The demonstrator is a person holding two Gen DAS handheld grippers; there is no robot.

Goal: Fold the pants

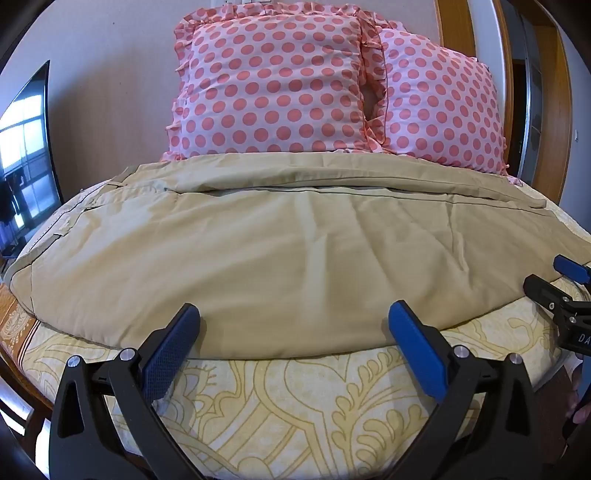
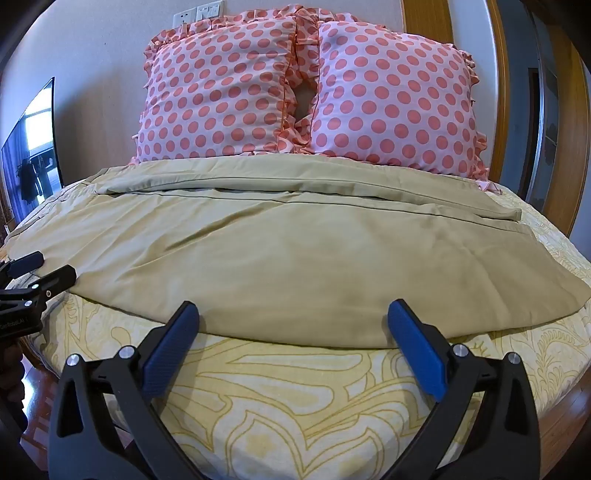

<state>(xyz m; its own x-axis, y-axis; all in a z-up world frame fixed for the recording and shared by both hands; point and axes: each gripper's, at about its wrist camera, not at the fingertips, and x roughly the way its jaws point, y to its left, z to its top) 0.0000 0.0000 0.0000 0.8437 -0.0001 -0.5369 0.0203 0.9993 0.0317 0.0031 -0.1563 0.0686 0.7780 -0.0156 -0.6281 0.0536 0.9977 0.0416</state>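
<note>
The khaki pants (image 1: 295, 258) lie spread flat across the yellow patterned bed (image 1: 295, 406) below two polka-dot pillows (image 2: 306, 92), while the left gripper (image 1: 293, 317) and right gripper (image 2: 293, 317) gape wide at the near edge, holding nothing.

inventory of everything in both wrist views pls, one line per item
pants: 1, khaki, laid flat across the bed, one leg over the other, far edge at the pillows
pillows: 2, pink with coral dots and ruffles, side by side, upright against the wall
bedsheet: 1, cream with yellow floral pattern, under the pants
TV screen: 1, black, left of the bed, reflecting a window
wall sockets: white, on the wall above the pillows; count unclear
door frame: wood-coloured, right of the bed
left hand-held gripper: 1, black with blue pads, open, at the near edge of the pants
right hand-held gripper: 1, black with blue pads, open, at the same near edge
</note>
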